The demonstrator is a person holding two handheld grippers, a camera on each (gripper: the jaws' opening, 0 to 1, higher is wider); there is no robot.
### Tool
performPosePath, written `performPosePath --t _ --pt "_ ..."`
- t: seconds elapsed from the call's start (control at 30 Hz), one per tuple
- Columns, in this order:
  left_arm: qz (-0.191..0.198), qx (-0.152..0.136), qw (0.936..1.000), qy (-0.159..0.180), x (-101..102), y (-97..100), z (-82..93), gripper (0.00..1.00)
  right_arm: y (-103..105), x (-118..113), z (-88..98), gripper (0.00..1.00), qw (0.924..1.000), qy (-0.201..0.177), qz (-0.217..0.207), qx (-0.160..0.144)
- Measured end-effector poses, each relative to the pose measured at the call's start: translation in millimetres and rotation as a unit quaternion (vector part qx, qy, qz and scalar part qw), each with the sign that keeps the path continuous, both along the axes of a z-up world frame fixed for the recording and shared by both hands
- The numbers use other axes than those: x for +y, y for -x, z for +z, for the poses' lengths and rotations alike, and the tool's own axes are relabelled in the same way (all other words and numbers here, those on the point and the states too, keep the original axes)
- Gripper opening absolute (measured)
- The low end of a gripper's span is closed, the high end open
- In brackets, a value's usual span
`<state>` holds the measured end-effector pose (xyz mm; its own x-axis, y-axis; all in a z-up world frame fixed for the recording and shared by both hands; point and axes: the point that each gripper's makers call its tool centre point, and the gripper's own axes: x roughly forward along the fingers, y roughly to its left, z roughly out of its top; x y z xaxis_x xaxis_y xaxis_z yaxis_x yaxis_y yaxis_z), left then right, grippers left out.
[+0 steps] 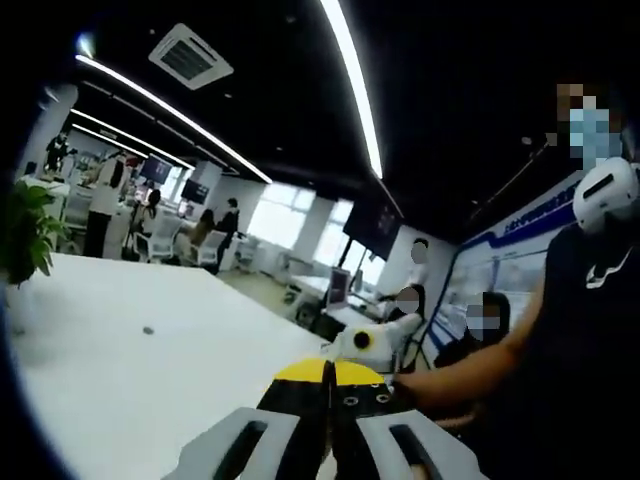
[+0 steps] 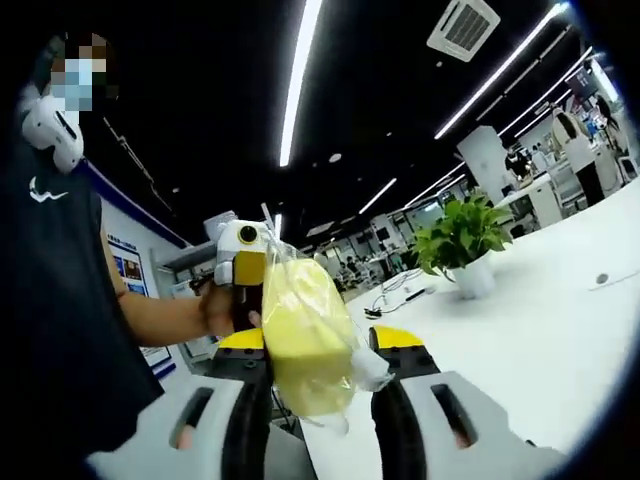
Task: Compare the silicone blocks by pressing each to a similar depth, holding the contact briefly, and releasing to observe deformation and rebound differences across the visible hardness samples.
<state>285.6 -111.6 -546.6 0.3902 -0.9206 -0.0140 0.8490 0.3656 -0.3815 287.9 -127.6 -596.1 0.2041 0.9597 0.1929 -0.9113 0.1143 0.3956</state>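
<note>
Lighting's all from overhead: long LED strips (image 1: 352, 90) run across a very dark ceiling in the left gripper view, and the same kind of strips (image 2: 297, 80) streak the upper part of the right gripper view. Windows (image 1: 280, 215) at the centre back blow out to pale white. The white table (image 1: 130, 380) glares a lot, lower left, hardly any shadow on it. Heavy fisheye bend, the straight lights curve hard toward the edges. Everything's soft and a bit smeary, the background people are mush. The person's dark shirt (image 2: 60, 300) at the left loses all detail, basically black.
</note>
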Motion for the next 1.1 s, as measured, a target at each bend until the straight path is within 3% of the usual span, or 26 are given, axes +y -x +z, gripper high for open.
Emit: performPosePath --t 0.27,0.5,0.63,0.73,1.1 --pt "0.024 0.006 0.9996 -0.014 14 -2.2 -12.5 0.00 2 0 11.8 0.27 0.9996 0.015 0.006 -0.025" --pt "0.029 -0.001 0.9995 -0.009 18 -1.0 -6.7 0.00 3 4 18.3 0.21 0.9988 0.032 0.014 -0.036" --pt "0.027 -0.012 0.9995 -0.012 18 -0.4 -5.6 0.00 4 6 20.6 0.15 0.9984 0.044 0.021 -0.029" --pt "0.023 -0.003 0.9997 -0.006 18 0.3 -6.5 0.00 5 5 19.1 0.11 0.9981 0.053 0.027 -0.018" --pt "0.022 -0.011 0.9997 -0.003 19 1.9 -6.5 0.00 7 7 17.5 0.05 0.9973 0.065 0.034 0.000"
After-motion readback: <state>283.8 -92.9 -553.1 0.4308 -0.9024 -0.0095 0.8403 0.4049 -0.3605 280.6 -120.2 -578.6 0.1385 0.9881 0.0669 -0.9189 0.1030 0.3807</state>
